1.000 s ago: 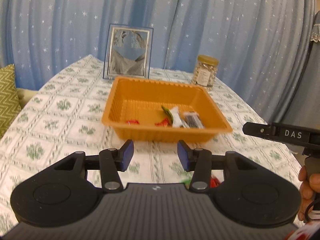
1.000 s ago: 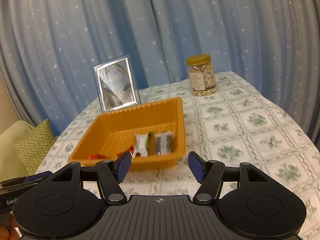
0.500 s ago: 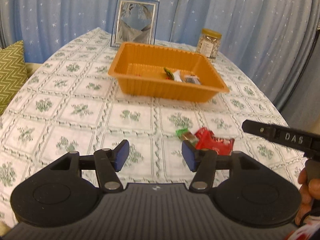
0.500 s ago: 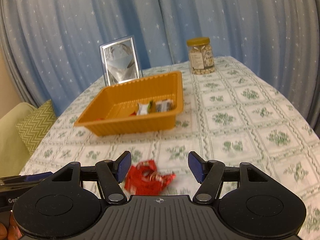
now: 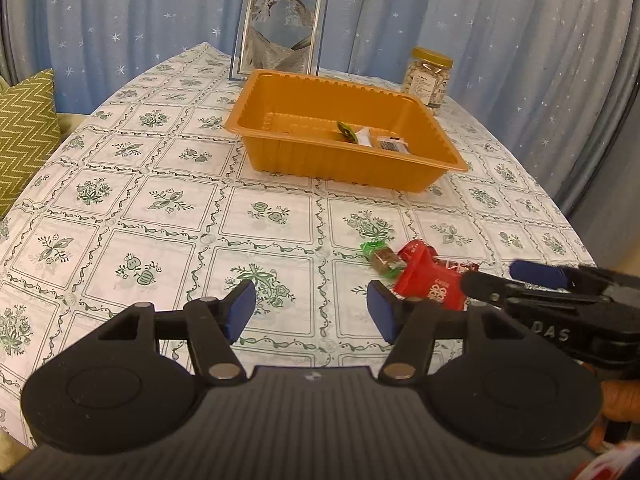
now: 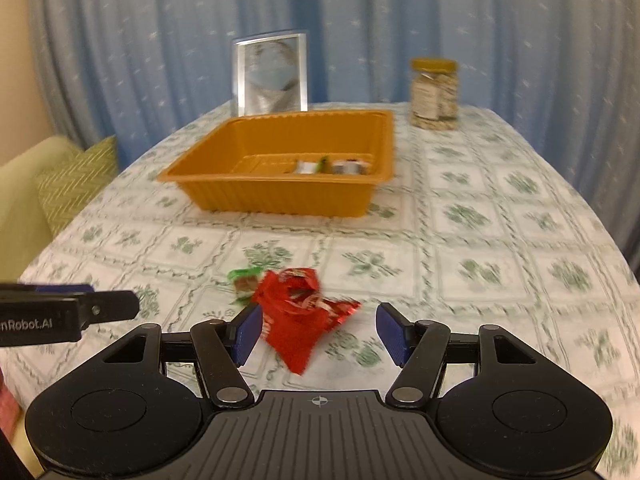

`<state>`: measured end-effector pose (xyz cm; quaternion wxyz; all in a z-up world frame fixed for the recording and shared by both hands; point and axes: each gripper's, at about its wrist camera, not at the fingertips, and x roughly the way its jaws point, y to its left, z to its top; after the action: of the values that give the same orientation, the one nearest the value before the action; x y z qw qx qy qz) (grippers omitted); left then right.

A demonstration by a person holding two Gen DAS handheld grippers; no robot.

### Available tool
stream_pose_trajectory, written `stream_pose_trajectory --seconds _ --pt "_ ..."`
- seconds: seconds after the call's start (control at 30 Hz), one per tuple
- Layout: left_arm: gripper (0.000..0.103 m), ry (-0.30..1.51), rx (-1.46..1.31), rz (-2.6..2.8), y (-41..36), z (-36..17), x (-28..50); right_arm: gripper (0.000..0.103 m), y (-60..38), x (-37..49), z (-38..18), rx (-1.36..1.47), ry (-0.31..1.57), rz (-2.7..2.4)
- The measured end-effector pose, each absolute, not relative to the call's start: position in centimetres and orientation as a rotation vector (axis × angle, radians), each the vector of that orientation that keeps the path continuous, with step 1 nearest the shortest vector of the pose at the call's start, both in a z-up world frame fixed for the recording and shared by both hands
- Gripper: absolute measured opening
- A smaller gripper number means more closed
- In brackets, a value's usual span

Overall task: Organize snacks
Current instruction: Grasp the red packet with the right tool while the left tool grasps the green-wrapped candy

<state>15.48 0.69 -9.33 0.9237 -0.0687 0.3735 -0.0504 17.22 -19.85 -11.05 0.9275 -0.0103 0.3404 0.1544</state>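
Orange tray point(image 5: 400, 176), red wrapper point(image 6: 296, 320), green-sprigged white cloth point(image 5: 160, 200) (blue starry curtain point(image 5: 500, 20) behind)

I'm looking along my left tool point(image 5: 311, 312): matte black body, ribbed in the middle, with two round discs at the sides, silver pivot screws and blue pads on the fingertips point(image 5: 240, 309). My right tool point(image 6: 318, 331) has the same build, a small crosshair mark on its ribbed deck, and white "DAS" lettering down its side.
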Motion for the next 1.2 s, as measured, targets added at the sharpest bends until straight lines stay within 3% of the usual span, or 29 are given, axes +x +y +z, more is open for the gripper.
stream_pose_trajectory --seconds 0.37,0.5,0.57,1.2 --pt "0.06 0.78 -0.176 -0.079 2.1 -10.1 15.6 0.063 -15.0 18.2 -14.3 -0.404 0.694 0.461" --pt "0.061 0.784 -0.187 -0.078 2.3 -10.3 15.6 0.035 -14.7 18.0 -15.0 -0.45 0.722 0.447" --pt "0.062 0.785 -0.189 -0.081 2.3 -10.4 15.6 0.032 -14.8 17.7 -15.1 -0.461 0.728 0.44" --pt "0.059 0.773 -0.143 -0.18 -1.0 -10.6 17.8 0.029 -21.1 19.9 -11.5 0.03 0.735 0.232"
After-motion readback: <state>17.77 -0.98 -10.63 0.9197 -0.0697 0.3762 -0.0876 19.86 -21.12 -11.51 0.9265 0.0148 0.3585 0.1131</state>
